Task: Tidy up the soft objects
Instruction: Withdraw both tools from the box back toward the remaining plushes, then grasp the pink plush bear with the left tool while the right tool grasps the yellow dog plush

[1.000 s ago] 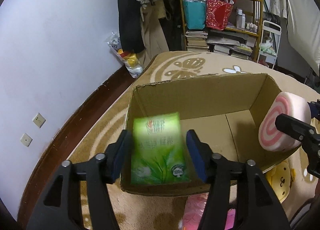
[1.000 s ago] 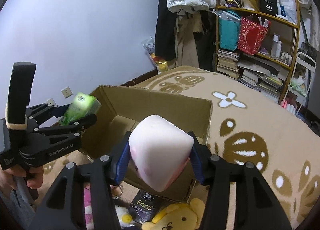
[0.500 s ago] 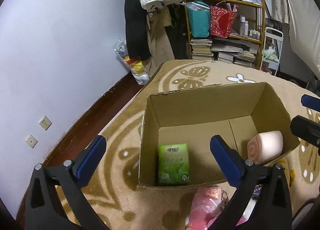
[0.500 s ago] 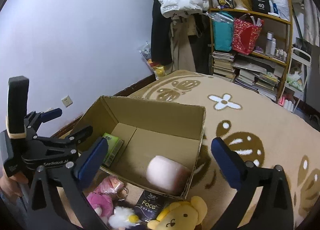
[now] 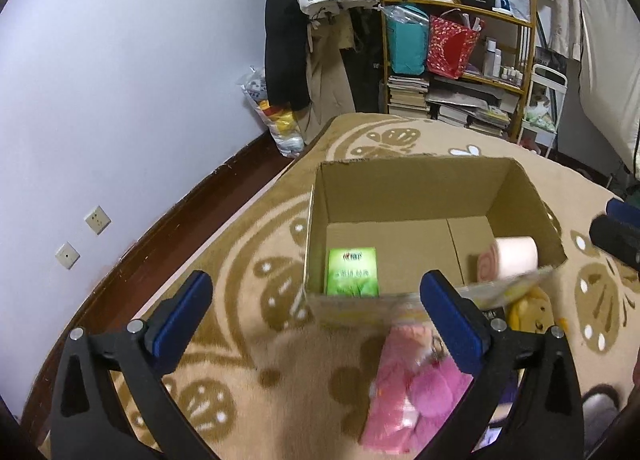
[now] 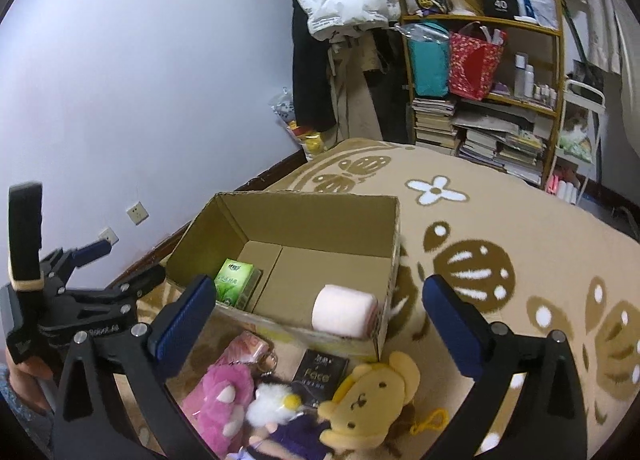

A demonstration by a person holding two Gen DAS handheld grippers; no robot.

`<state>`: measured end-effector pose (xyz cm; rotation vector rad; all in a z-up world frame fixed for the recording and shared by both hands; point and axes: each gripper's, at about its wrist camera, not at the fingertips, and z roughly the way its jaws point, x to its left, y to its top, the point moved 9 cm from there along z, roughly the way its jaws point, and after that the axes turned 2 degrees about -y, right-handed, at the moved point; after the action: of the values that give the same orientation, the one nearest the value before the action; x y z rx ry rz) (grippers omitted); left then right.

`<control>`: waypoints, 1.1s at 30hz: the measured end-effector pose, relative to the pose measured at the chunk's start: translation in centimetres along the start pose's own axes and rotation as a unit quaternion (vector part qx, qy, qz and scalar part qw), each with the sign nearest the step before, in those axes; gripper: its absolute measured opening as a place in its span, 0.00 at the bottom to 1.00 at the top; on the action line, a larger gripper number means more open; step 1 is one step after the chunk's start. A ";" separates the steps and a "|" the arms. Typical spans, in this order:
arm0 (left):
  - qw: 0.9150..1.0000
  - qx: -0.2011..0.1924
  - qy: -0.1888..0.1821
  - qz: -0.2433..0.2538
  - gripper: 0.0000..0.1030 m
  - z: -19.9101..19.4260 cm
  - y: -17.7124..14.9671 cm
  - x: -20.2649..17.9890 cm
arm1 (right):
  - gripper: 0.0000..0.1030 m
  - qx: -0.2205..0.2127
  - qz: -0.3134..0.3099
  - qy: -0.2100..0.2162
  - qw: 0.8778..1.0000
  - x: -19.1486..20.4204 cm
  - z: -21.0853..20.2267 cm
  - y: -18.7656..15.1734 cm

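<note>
The box (image 6: 304, 220) sits on the rug (image 6: 520, 252) and holds two things: one green tissue pack (image 6: 236, 282) at its 9 o'clock corner and one pink roll (image 6: 344, 316) at 4 o'clock, well apart. Outside, against the near wall at 6 o'clock, lies a pile: one yellow bear (image 6: 372, 400), one pink plush (image 6: 224, 396), one white fluffy toy (image 6: 272, 402), one doll in purple (image 6: 292, 436), one pink packet (image 6: 248, 344) and one dark packet (image 6: 320, 374).

All should be light and squashy; the plush will likely give under the pads, so the fat middle of the bear's head or the pink plush's body looks the best hold. The dark packet lies flat and looks slick, so probably an edge pinch.

The left tool (image 5: 316, 316) and the right tool (image 6: 316, 320) both stand spread to their widest, gripping nothing, each hanging above the near wall and the pile.
</note>
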<state>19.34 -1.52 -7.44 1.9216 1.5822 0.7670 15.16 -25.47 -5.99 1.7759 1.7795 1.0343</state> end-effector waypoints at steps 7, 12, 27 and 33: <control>1.000 0.014 -0.025 -0.006 1.00 -2.3 -1.9 -0.9 | 1.00 -0.006 0.031 -0.009 0.999 -0.9 -2.3 -0.5; 0.999 0.026 -0.036 0.013 1.00 -3.4 -3.8 -2.1 | 1.00 -0.006 0.055 -0.012 0.998 -1.8 -3.6 -1.4; 0.995 0.083 -0.042 0.028 1.00 -2.1 -8.2 -3.9 | 1.00 0.038 0.068 -0.025 0.997 -1.7 -4.1 -5.5; 0.993 0.097 -0.062 0.022 1.00 -0.9 -8.5 -4.5 | 1.00 0.062 0.070 -0.025 0.995 -1.5 -2.0 -6.8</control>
<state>12.21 -4.46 -13.25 2.1050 1.5928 0.5158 9.31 -26.71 -10.14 2.0083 1.7429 0.9417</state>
